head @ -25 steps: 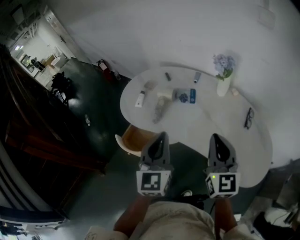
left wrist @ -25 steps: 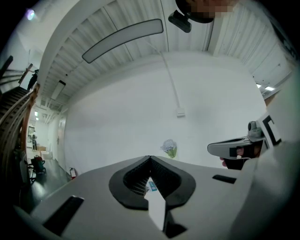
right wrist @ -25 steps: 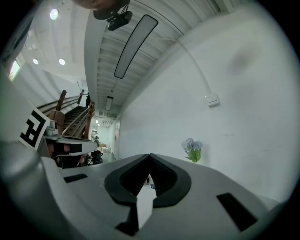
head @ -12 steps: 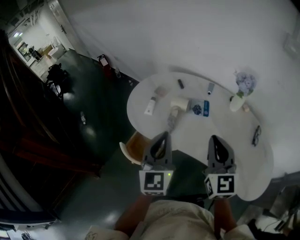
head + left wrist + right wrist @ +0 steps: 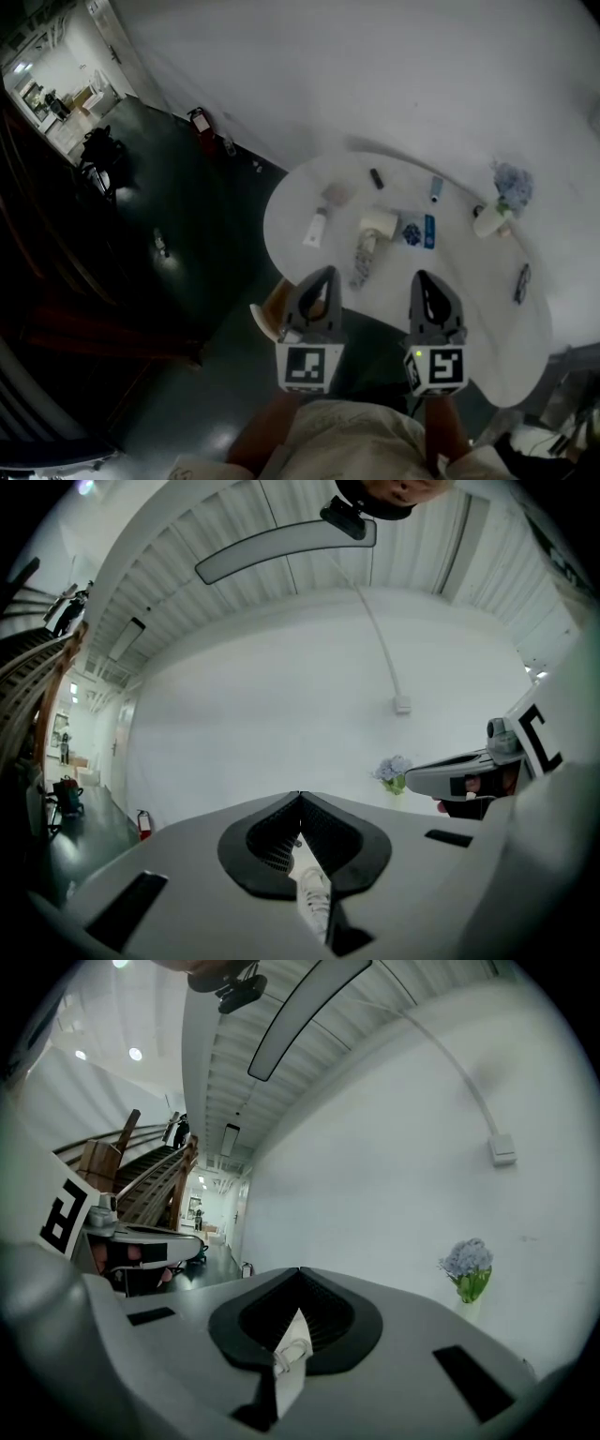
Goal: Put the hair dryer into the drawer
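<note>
The white hair dryer (image 5: 378, 226) lies on the white table (image 5: 469, 291), its handle and cord (image 5: 364, 260) trailing toward me. No drawer shows in any view. My left gripper (image 5: 322, 277) is shut and empty, held level short of the table's near edge and left of the dryer. My right gripper (image 5: 424, 281) is also shut and empty, over the table's near edge to the right of the dryer. In the left gripper view the jaws (image 5: 300, 797) meet at their tips. In the right gripper view the jaws (image 5: 300, 1271) meet as well.
On the table lie a white tube (image 5: 315, 228), a blue packet (image 5: 419, 231), a small bottle (image 5: 436, 189), glasses (image 5: 521, 283) and a vase of flowers (image 5: 497, 211). A tan seat (image 5: 269, 317) sits under the table's left edge. Dark floor spreads to the left.
Both grippers have advanced together toward the table. The table and its items have come closer and shifted right in the head view. The jaws stayed shut.
</note>
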The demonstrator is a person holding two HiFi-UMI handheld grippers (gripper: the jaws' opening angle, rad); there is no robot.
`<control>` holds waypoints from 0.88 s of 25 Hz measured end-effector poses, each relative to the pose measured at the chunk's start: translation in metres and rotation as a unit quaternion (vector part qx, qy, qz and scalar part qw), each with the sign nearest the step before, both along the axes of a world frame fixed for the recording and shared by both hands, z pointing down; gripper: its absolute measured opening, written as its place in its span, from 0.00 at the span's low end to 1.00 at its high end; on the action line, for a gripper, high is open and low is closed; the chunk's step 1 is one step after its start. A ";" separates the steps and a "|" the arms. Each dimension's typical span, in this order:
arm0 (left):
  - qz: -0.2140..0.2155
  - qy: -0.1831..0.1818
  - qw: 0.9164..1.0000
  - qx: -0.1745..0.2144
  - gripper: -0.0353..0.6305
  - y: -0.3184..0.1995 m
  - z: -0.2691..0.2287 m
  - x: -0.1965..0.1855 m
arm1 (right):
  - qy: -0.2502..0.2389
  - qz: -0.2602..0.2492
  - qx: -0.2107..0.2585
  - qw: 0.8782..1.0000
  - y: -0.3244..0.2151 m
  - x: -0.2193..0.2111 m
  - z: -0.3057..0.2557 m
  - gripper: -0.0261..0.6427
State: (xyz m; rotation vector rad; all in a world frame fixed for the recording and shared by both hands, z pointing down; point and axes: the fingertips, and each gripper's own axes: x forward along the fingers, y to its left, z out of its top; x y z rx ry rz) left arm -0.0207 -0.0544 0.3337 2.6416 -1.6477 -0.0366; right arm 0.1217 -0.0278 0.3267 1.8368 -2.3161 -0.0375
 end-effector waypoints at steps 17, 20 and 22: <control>0.001 -0.029 0.998 -0.053 0.06 -0.073 0.045 0.044 | -0.005 -0.013 -0.023 1.000 -0.065 0.036 0.020 0.05; -0.005 -0.047 0.996 -0.072 0.06 -0.083 0.063 0.055 | -0.014 -0.015 -0.020 1.000 -0.078 0.052 0.023 0.05; -0.007 -0.063 0.995 -0.081 0.08 -0.090 0.074 0.062 | -0.017 -0.016 -0.021 1.000 -0.085 0.061 0.026 0.05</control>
